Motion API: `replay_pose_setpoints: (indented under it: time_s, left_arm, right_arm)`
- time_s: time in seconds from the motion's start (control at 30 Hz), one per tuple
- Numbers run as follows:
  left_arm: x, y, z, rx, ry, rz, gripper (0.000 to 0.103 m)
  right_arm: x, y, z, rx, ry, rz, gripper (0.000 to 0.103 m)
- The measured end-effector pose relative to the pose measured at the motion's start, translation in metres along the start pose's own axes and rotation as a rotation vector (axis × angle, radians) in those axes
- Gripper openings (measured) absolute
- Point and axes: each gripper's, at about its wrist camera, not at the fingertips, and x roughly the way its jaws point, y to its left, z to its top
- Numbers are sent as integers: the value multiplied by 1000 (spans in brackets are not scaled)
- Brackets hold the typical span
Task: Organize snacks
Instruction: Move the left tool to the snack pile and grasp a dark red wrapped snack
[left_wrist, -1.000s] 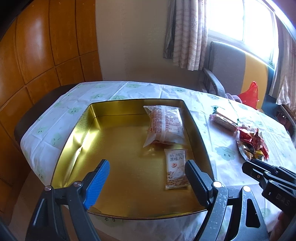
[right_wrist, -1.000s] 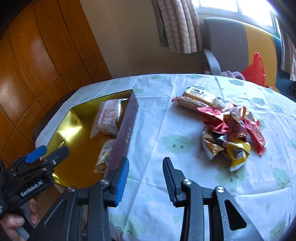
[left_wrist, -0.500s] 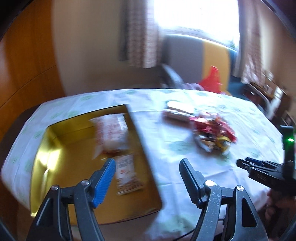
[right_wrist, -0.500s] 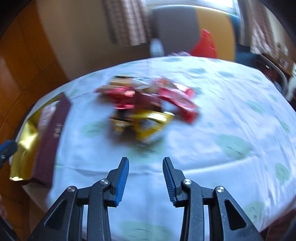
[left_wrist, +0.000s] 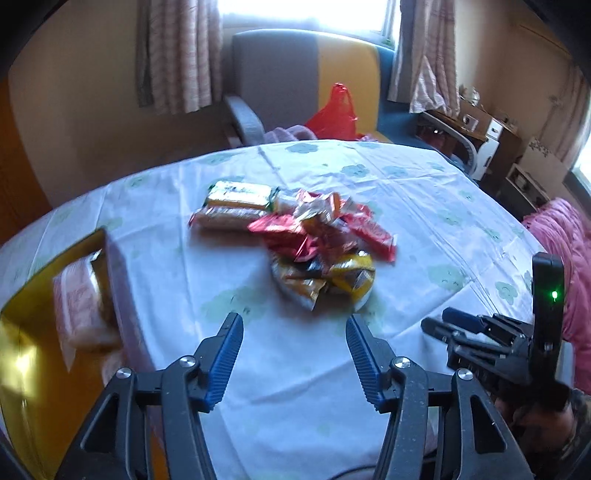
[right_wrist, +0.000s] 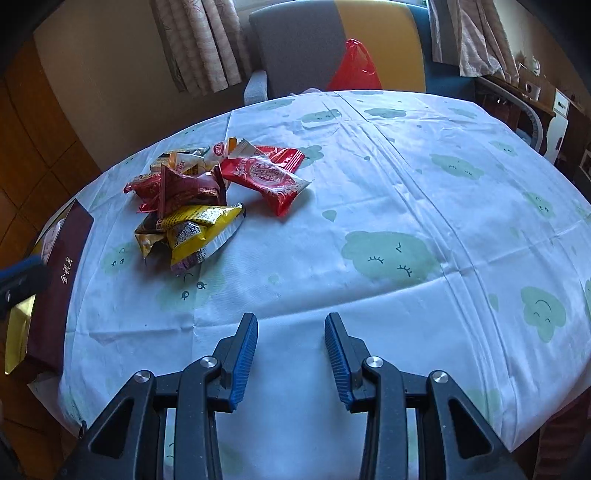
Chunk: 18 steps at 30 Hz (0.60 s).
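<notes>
Snack pile (left_wrist: 317, 251) — red packet (right_wrist: 269, 177) lengthwise toward near-right; left fingers (left_wrist: 236, 354) closing, right fingers (right_wrist: 245, 354) opening — both empty.

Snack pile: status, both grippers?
Left gripper empty, jaws closing; right gripper empty, jaws opening. Foil snack-packet pile loose on cloud-print tablecloth, gold tin beside. Nothing in the way.

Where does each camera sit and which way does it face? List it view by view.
Left wrist: on the left tool, closing with nothing between, looking down at the snack pile; right tool at right.
Right wrist: on the right tool, facing the tablecloth; pile up left.
Shared: pile, gold tin, red bag.
</notes>
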Motion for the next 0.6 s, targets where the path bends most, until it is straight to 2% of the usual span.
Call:
replay_pose_setpoints:
  time_s: [0.03, 0.1, 0.17, 0.3, 0.5, 0.53, 0.6]
  left_arm:
    - [5, -6, 8, 29, -2, -10, 59]
    - [16, -14, 18, 93, 3, -25, 67]
    - [28, -25, 29, 163, 5, 5, 73]
    - [58, -49, 49, 330, 19, 33, 73]
    - [106, -64, 66, 468, 105, 54, 73]
    - [115, -66, 68, 486, 126, 56, 71]
    - [130, -65, 69, 485, 169, 44, 51]
  right_arm:
    - [0, 0, -1, 1, -3, 5, 41]
    - [1, 0, 0, -2, -6, 19, 44]
    - [1, 0, -1, -10, -10, 30, 46]
    - [1, -1, -1, -21, -16, 54, 50]
    - [2, -3, 0, -31, -21, 84, 53]
    - [2, -3, 0, -32, -22, 88, 53]
    - [2, -4, 0, -30, -24, 95, 53]
